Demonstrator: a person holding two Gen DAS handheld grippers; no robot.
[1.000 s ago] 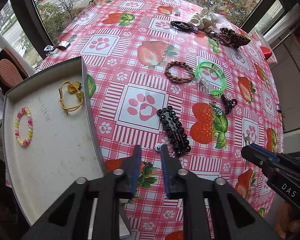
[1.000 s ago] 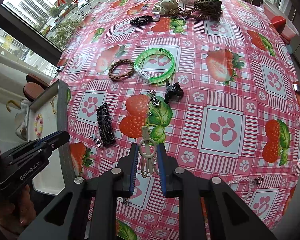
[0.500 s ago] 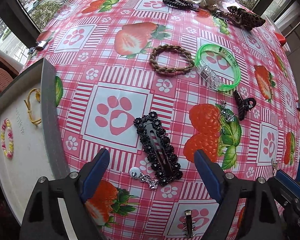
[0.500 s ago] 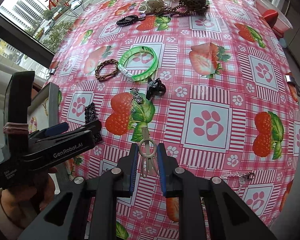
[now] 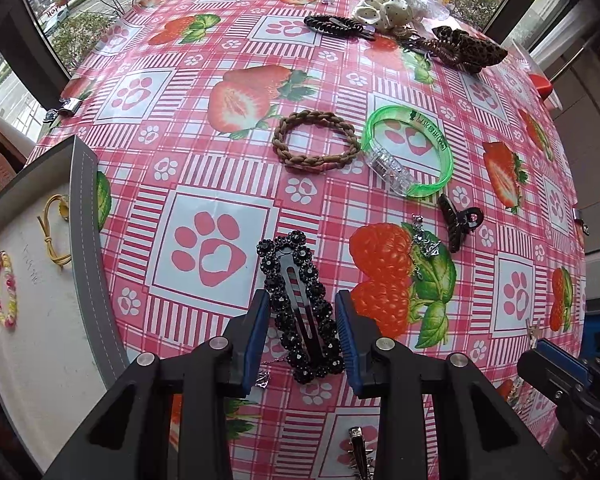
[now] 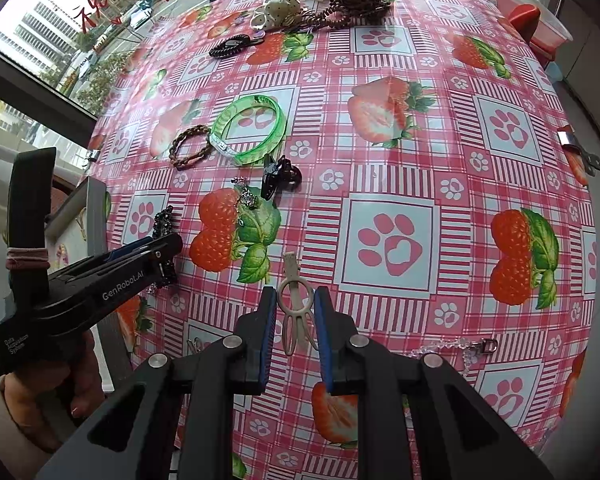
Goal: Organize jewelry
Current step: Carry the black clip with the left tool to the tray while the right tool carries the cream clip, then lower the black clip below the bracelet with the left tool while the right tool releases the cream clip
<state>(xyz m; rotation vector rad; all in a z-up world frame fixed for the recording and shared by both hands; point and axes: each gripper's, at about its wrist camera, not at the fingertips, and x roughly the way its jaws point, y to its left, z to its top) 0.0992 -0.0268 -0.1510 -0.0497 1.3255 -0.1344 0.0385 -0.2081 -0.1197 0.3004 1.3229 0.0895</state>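
Observation:
A black beaded hair clip (image 5: 296, 280) lies on the strawberry tablecloth. My left gripper (image 5: 301, 298) points down over the clip's near half. Its jaws are closing, and the blue pads touch the beaded edges on both sides. In the right wrist view the left gripper (image 6: 172, 244) sits low at the same black beaded hair clip (image 6: 162, 220). My right gripper (image 6: 295, 292) is shut on a beige hair clip (image 6: 294, 312), held just above the cloth. A grey tray (image 5: 86, 240) at the left holds a yellow cord bracelet (image 5: 52, 232) and a pastel bead bracelet (image 5: 4, 292).
Beyond the black clip lie a brown braided band (image 5: 316, 140), a green bangle (image 5: 412, 148), a black claw clip (image 5: 458, 220) and a silver charm chain (image 5: 424, 244). A small metal clip (image 5: 358, 452) lies under the left gripper. More hair pieces, including a leopard clip (image 5: 472, 52), sit at the far edge.
The left gripper moved right, away from the tray and over the black clip, spread wide, then closed in around it. The right gripper drifted slightly, still holding the beige clip.

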